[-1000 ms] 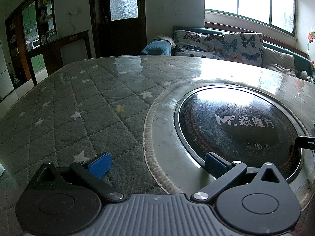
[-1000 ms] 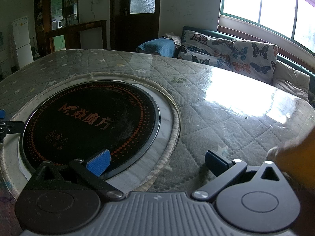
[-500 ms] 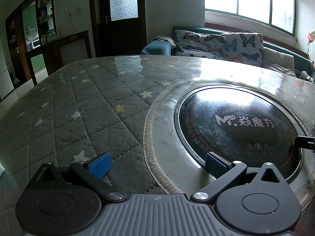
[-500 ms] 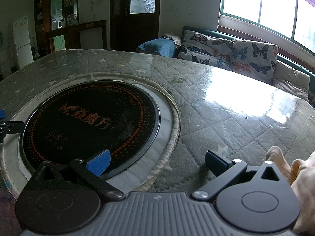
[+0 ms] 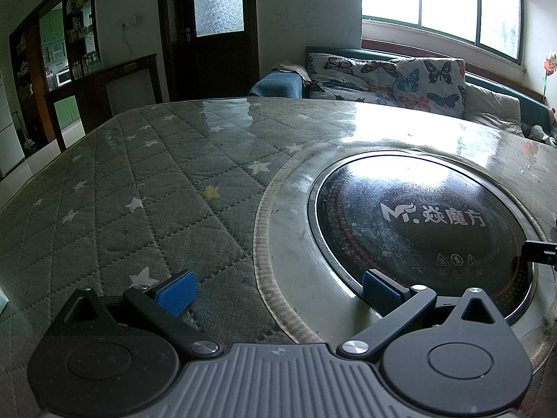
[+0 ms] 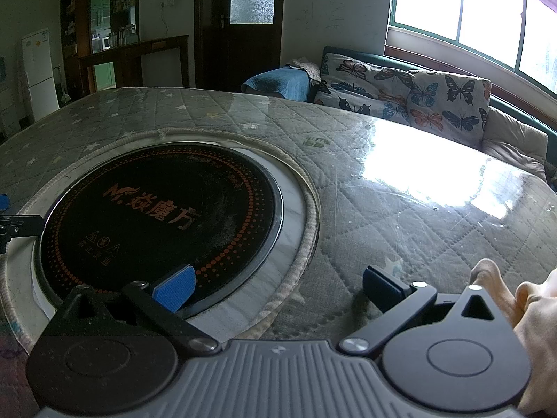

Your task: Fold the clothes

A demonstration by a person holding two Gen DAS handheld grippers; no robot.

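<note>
No garment shows in either view. My left gripper [image 5: 278, 291] is open and empty, low over the round table; its blue left pad [image 5: 177, 292] is above the quilted star-patterned cover [image 5: 139, 188], its right pad [image 5: 381, 291] by the cooktop rim. My right gripper [image 6: 278, 287] is also open and empty, straddling the edge of the black induction cooktop [image 6: 156, 219]. A person's hand [image 6: 522, 303] rests at the right gripper's side. A tip of the other gripper [image 6: 14, 226] shows at the left edge of the right wrist view.
The round table has a glossy cover and a black cooktop [image 5: 421, 223] set in its middle. Behind it are a sofa with butterfly cushions [image 5: 390, 76], a blue cloth [image 6: 282, 82] on the sofa arm, a dark door [image 5: 212, 31], cabinets and a white fridge [image 6: 36, 73].
The person's hand has come into sharper view at the lower right of the right wrist view and now lies by the gripper. Both grippers have stayed still and open.
</note>
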